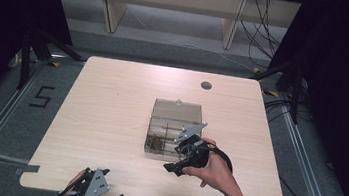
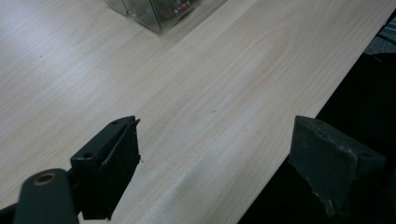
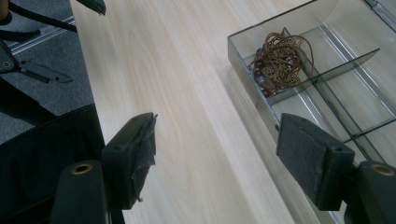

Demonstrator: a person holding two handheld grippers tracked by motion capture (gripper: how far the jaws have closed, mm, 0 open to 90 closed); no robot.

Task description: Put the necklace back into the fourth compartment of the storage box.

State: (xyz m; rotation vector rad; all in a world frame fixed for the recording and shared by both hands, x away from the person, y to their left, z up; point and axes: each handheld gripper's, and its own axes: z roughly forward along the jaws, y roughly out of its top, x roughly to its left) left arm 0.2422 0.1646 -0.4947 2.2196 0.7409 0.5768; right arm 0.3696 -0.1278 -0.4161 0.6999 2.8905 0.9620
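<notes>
A clear plastic compartment box (image 1: 148, 134) stands at the table's middle with its lid (image 1: 177, 111) raised at the far side. A tangle of brown cord and bronze jewellery (image 1: 157, 142) lies in its front left compartment. The other compartments look bare. My right gripper (image 1: 177, 163) hovers just in front of the box, held by a hand. In the right gripper view its jaws stand open (image 3: 217, 123) over bare wood, with the box (image 3: 243, 56) and jewellery (image 3: 278, 58) ahead to the right. My left gripper (image 1: 100, 185) rests at the table's front edge, open (image 2: 217, 128), nothing between its jaws.
The pale wooden table (image 1: 111, 100) has a round cable hole (image 1: 206, 85) near its far edge. A corner of the box (image 2: 159, 14) lies far ahead of the left gripper. Black cloth hangs below the front edge (image 2: 355, 107). Wooden frames stand on the floor behind.
</notes>
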